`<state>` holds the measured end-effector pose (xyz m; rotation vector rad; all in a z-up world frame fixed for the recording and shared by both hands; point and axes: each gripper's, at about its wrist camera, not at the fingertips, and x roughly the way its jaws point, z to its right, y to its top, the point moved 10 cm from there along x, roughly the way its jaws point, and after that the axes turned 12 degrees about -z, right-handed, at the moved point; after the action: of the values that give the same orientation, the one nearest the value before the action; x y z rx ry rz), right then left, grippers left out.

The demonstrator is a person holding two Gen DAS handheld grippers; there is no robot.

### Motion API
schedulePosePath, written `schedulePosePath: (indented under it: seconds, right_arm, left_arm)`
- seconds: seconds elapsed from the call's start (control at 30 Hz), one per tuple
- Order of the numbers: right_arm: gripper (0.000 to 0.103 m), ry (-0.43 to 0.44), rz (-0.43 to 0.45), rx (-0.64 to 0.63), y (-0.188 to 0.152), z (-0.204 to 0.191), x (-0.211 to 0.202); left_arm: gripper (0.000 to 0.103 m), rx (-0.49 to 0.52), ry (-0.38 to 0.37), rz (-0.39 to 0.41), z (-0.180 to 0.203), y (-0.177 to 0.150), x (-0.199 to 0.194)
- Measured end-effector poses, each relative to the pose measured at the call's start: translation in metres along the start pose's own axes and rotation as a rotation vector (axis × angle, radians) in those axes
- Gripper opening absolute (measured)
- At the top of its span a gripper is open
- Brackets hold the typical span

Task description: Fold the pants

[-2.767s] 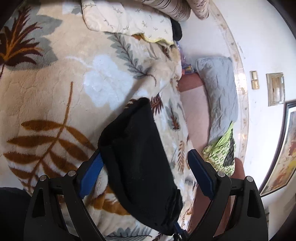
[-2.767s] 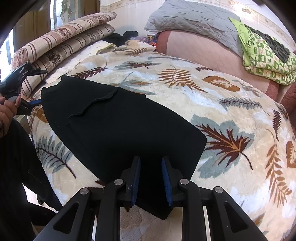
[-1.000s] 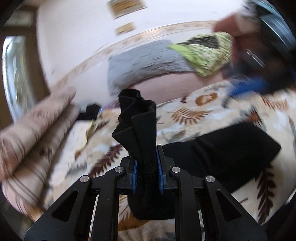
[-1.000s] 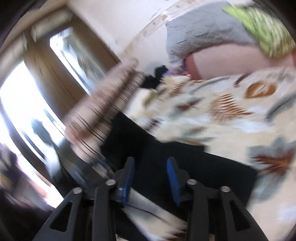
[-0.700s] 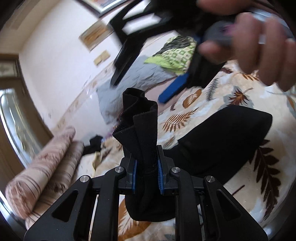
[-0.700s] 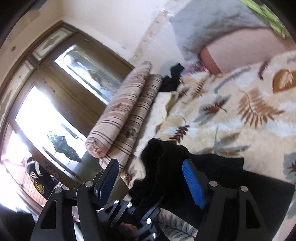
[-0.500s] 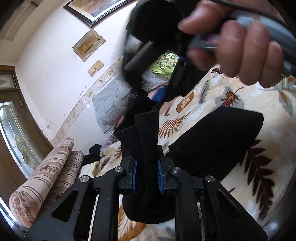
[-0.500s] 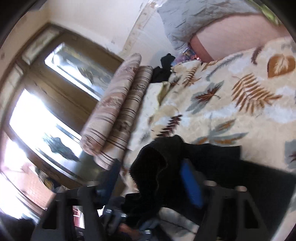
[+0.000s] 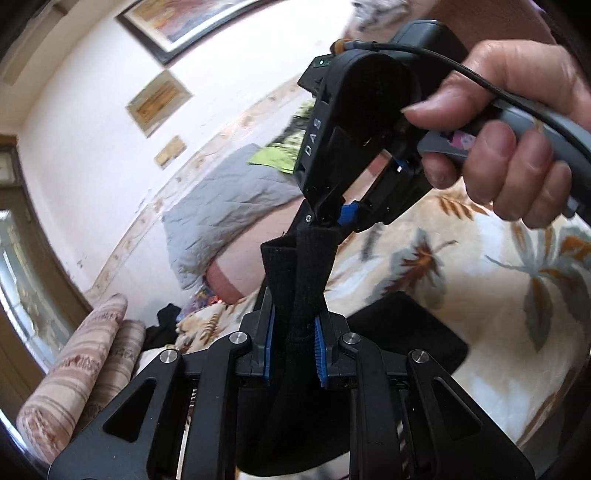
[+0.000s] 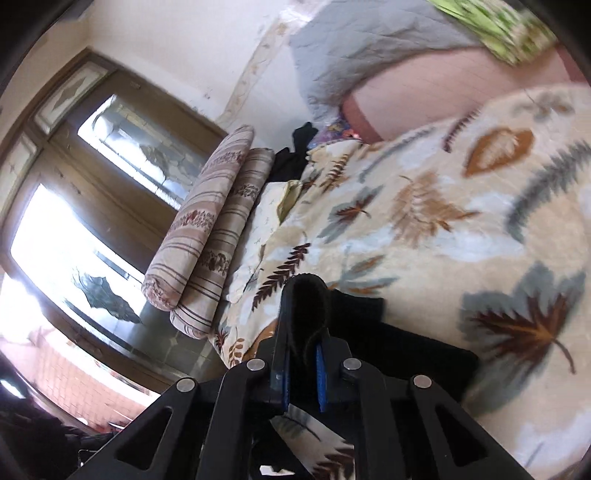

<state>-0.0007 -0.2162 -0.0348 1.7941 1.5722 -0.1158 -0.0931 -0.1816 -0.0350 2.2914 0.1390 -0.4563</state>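
The black pants (image 9: 406, 332) lie partly on the leaf-print blanket (image 9: 517, 295), with one bunched end lifted. My left gripper (image 9: 291, 350) is shut on that raised bunch of black fabric (image 9: 299, 266). My right gripper (image 9: 334, 218), held in a hand, is shut on the top of the same bunch just above the left one. In the right wrist view my right gripper (image 10: 301, 365) is shut on a black fold (image 10: 306, 306), and the rest of the pants (image 10: 406, 350) lies on the blanket (image 10: 461, 221) below.
Striped rolled cushions (image 10: 210, 236) lie at the bed's left edge by a glass door (image 10: 74, 236). A grey quilt (image 10: 369, 40) and a green patterned cloth (image 10: 506, 29) sit on the pink headboard. Dark clothes (image 10: 295, 151) lie at the far corner.
My left gripper shut on one end of the pants and lifted it. My right gripper let go of the other end, swung over open, and has now shut on the raised bunch.
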Motion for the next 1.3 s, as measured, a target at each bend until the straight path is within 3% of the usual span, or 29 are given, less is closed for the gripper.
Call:
schedulePosePath:
  seconds: [0.13, 0.23, 0.4, 0.53, 0.63, 0.7, 0.77, 0.83, 0.93, 1.03, 1.13, 1.2, 1.3]
  right_arm:
    - [0.010, 0.031, -0.037, 0.111, -0.014, 0.042, 0.002]
    - [0.011, -0.043, -0.103, 0.149, -0.023, 0.065, 0.013]
    - [0.017, -0.092, -0.134, 0.255, -0.029, 0.096, 0.024]
    - [0.027, -0.143, -0.090, 0.321, -0.028, 0.113, 0.014]
    - [0.027, -0.247, 0.031, 0.335, -0.023, 0.120, -0.019]
    - [0.027, -0.299, 0.092, 0.279, -0.020, 0.109, -0.039]
    - [0.027, -0.367, 0.127, 0.081, -0.019, 0.069, -0.055]
    - [0.027, -0.419, 0.127, -0.189, -0.034, 0.016, -0.054]
    - [0.027, -0.504, 0.074, -0.412, -0.063, -0.019, -0.031]
    - [0.027, -0.532, -0.030, -0.494, -0.086, -0.026, 0.002]
    - [0.027, -0.556, -0.111, -0.515, -0.099, -0.021, 0.029]
    - [0.027, -0.574, -0.157, -0.489, -0.103, -0.005, 0.040]
    - [0.028, -0.585, -0.269, -0.406, -0.117, 0.024, 0.057]
  left_arm:
    - [0.016, 0.085, -0.036, -0.037, 0.034, -0.016, 0.013]
    - [0.016, 0.103, -0.073, -0.079, 0.047, -0.026, 0.022]
    - [0.021, 0.074, -0.228, -0.107, 0.060, -0.030, 0.016]
    - [0.023, 0.031, -0.383, -0.074, 0.062, -0.026, -0.010]
    - [0.023, -0.083, -0.487, -0.058, 0.038, -0.022, -0.026]
    - [0.023, -0.225, -0.526, -0.080, 0.007, -0.024, -0.023]
    - [0.023, -0.421, -0.550, -0.136, -0.032, -0.035, -0.008]
    - [0.023, -0.643, -0.625, -0.224, -0.064, -0.055, 0.015]
    - [0.023, -0.927, -0.771, -0.388, -0.076, -0.094, 0.045]
    - [0.023, -1.021, -0.847, -0.472, -0.063, -0.109, 0.055]
    - [0.023, -0.991, -0.824, -0.500, -0.057, -0.105, 0.059]
    - [0.024, -0.968, -0.813, -0.551, -0.048, -0.112, 0.065]
    - [0.024, -0.935, -0.797, -0.564, -0.039, -0.117, 0.069]
